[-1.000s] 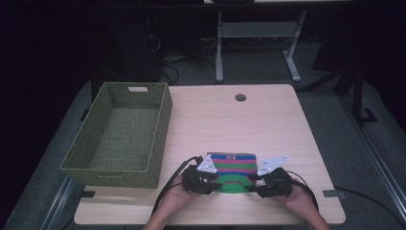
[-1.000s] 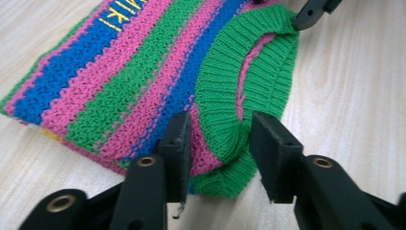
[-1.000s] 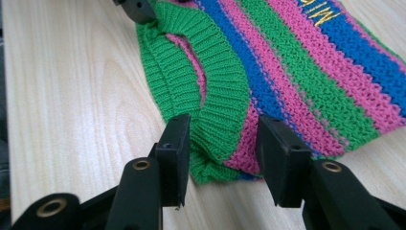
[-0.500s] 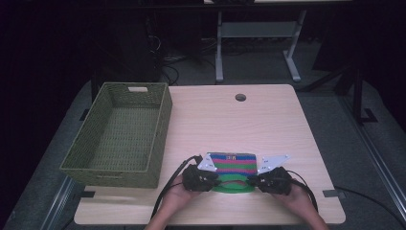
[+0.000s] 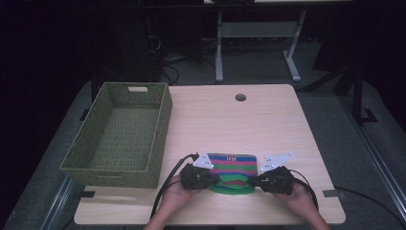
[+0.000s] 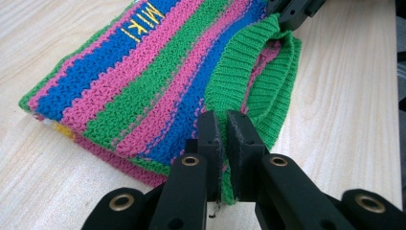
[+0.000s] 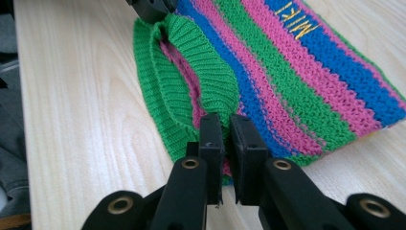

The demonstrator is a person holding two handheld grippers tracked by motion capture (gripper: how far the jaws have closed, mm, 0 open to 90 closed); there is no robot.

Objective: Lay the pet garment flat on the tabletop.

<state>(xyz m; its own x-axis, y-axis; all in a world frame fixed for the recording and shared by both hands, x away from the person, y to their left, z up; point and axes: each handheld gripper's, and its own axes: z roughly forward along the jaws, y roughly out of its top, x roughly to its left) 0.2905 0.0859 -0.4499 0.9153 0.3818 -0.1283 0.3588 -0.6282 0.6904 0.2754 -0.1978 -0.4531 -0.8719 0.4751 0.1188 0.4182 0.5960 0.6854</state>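
On the left stands the wicker basket (image 5: 119, 136), well apart from my work. My left gripper (image 6: 225, 125) has just been closing and now pinches the green ribbed hem of the striped knitted garment (image 5: 233, 168), which lies folded on the worktop (image 5: 249, 120) near its front edge. My right gripper (image 7: 226, 128) has likewise just clenched on the same hem at its other corner. To do this well, I judge both hands should rise together, evenly, so neither pinch slips. The hem runs between the two jaw pairs.

Probably a lab, pale wooden table (image 5: 268, 124) with cable hole, dark surroundings, metal stand (image 5: 258, 33), floor cables (image 5: 172, 60)
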